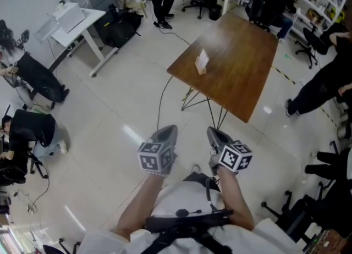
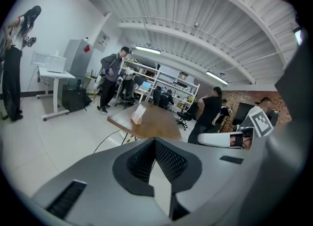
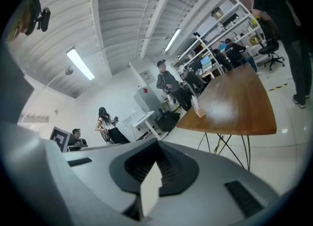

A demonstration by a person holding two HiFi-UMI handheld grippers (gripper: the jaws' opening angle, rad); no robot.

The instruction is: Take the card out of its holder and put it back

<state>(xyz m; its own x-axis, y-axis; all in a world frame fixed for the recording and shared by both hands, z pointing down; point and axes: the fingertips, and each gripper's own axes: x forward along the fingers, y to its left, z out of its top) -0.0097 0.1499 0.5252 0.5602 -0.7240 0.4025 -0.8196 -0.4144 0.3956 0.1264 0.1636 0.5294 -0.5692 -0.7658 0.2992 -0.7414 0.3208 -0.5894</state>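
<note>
Standing on the pale tiled floor (image 1: 110, 110), well apart from the wooden surface (image 1: 242, 77) ahead. Holding the left claw (image 1: 166, 133) and the right claw (image 1: 215, 134) side by side out in front, both aimed toward that surface and tipped slightly down, each topped by a marker cube (image 1: 155, 157). Gripping the left claw with its jaws pressed together on nothing (dark ribbed pads (image 2: 168, 160) meeting in a closed V in the left gripper view). Gripping the right claw the same way, jaws pressed together and empty, as seen in the right gripper view. Can make out the white card (image 1: 202, 58) upright in its clear holder (image 1: 201, 71), toward the left corner of the surface in the head view and far from both claws. Also in sight: a black cable (image 1: 164, 90) trailing across the floor to the surface's wire legs, a white desk (image 1: 77, 19) off to the left, and several people standing or seated around the room's edges.
</note>
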